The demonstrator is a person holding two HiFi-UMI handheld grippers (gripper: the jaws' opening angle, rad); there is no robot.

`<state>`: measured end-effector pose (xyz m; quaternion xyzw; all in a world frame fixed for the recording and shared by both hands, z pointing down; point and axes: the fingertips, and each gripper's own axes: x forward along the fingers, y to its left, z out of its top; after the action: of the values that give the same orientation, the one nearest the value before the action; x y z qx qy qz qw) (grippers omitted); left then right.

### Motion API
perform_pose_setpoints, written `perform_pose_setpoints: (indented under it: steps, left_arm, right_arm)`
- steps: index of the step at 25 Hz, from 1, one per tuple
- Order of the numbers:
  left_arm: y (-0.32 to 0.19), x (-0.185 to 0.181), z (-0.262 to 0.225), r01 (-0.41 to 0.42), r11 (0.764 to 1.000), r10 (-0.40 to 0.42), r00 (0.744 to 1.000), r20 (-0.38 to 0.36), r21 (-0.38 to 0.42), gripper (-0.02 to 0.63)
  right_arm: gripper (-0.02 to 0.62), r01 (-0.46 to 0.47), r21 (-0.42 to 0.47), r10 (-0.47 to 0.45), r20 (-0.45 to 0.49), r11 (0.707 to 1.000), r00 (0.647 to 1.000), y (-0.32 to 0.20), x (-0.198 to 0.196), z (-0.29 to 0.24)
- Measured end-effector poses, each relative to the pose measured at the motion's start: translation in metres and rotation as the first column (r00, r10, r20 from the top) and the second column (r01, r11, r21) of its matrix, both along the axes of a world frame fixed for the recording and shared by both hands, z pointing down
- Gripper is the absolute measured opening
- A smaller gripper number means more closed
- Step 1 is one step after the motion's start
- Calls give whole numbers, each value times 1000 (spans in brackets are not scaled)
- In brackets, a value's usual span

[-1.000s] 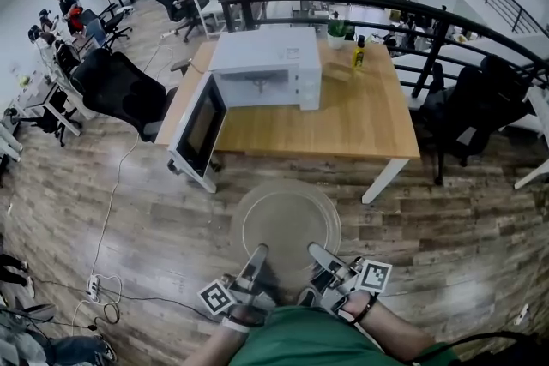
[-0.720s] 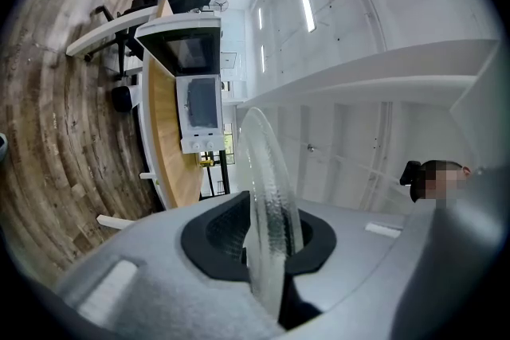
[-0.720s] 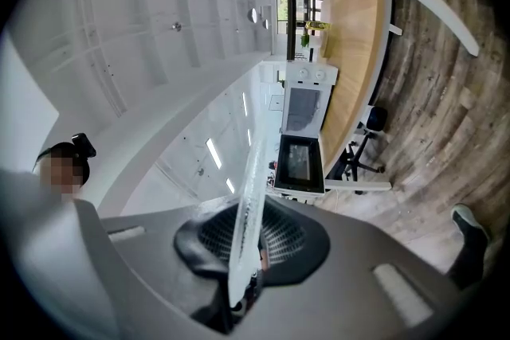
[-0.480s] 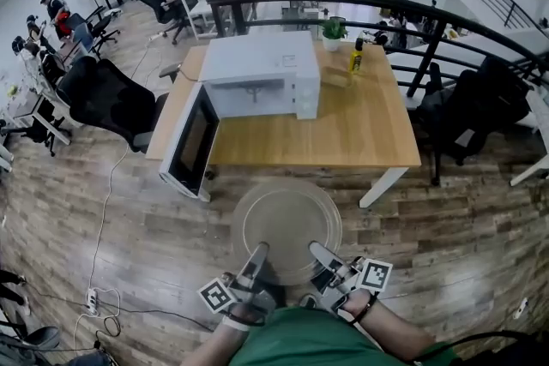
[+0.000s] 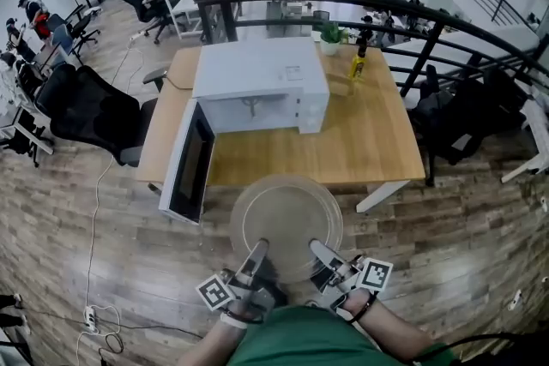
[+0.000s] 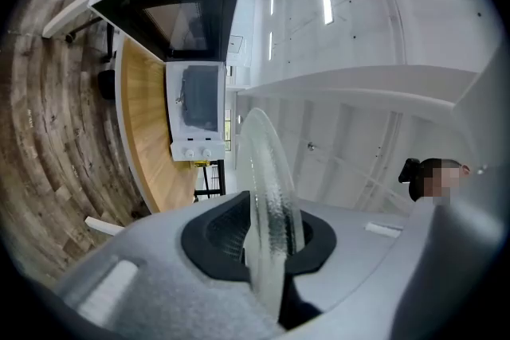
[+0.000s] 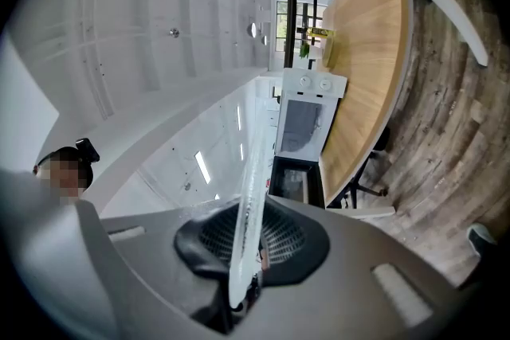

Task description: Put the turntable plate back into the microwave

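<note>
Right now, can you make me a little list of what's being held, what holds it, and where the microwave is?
Held thing: turntable plate, clear glass, roughly level
Left gripper: jaws shut on its near rim
Right gripper: jaws shut on its near rim
Microwave: on the wooden table, door swung open
Plate in microwave: not yet

One glass turntable plate (image 5: 286, 223) is counted, and two tongs: the left tongs (image 5: 258, 250) and the right tongs (image 5: 316, 250), each fitted with one marker cube. One white microwave (image 5: 257, 73) with one open door (image 5: 190, 163) is found on the single wooden counter (image 5: 360, 141), along with one yellow bottle (image 5: 357, 63) and one potted plant (image 5: 329, 34). Two black office chairs are seen nearest the counter, the left-end chair (image 5: 86, 111) and the right-end chair (image 5: 459, 120); those farther off are too small to be counted.
</note>
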<state>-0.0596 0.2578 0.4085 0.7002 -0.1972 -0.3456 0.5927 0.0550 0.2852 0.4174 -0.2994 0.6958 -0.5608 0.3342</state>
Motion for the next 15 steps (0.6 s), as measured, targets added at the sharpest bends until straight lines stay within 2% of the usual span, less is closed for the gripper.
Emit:
perform_pose_setpoints:
  steps: [7, 15]
  left_arm:
    - [-48, -24, -3, -27, 1000, 27, 1000, -5, 7, 43]
    - [-76, -59, -1, -31, 1000, 31, 999, -21, 2, 43]
  right_arm:
    - [39, -33, -1, 33, -1, 999, 999, -44, -25, -2]
    - [38, -42, -2, 42, -12, 999, 999, -73, -59, -3]
